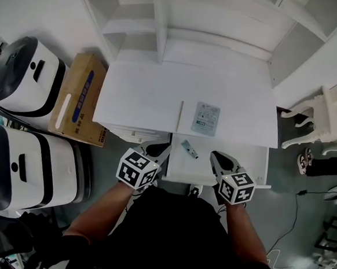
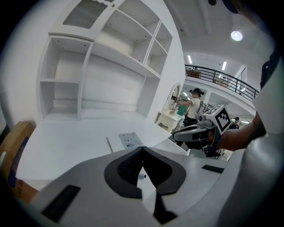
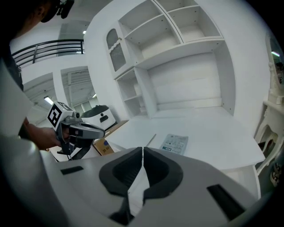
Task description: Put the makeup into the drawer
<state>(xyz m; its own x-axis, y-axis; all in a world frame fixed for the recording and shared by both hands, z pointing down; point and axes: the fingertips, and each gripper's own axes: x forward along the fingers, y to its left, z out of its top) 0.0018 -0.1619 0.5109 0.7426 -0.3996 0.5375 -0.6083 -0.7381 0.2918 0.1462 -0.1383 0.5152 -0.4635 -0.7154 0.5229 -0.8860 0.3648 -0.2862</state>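
Observation:
A small grey-green makeup tube point(image 1: 190, 149) lies in the open white drawer point(image 1: 253, 166) under the desk's front edge. Through the left gripper view a bit of the tube point(image 2: 141, 176) shows below the jaws. My left gripper point(image 1: 161, 149) hangs at the drawer's left side, jaws shut and empty, tips touching point(image 2: 143, 150). At the drawer's right side is my right gripper point(image 1: 218, 158), also shut with nothing between its pads point(image 3: 142, 150). Each gripper shows in the other's view: the right gripper point(image 2: 195, 133) and the left gripper point(image 3: 77, 131).
On the white desk point(image 1: 142, 94) lie a flat printed packet point(image 1: 206, 118) and a thin stick point(image 1: 180, 113). Empty shelves point(image 1: 166, 20) rise behind. Left of the desk stand a cardboard box point(image 1: 81, 98) and two white appliances point(image 1: 25, 76). A white chair point(image 1: 332, 115) stands to the right.

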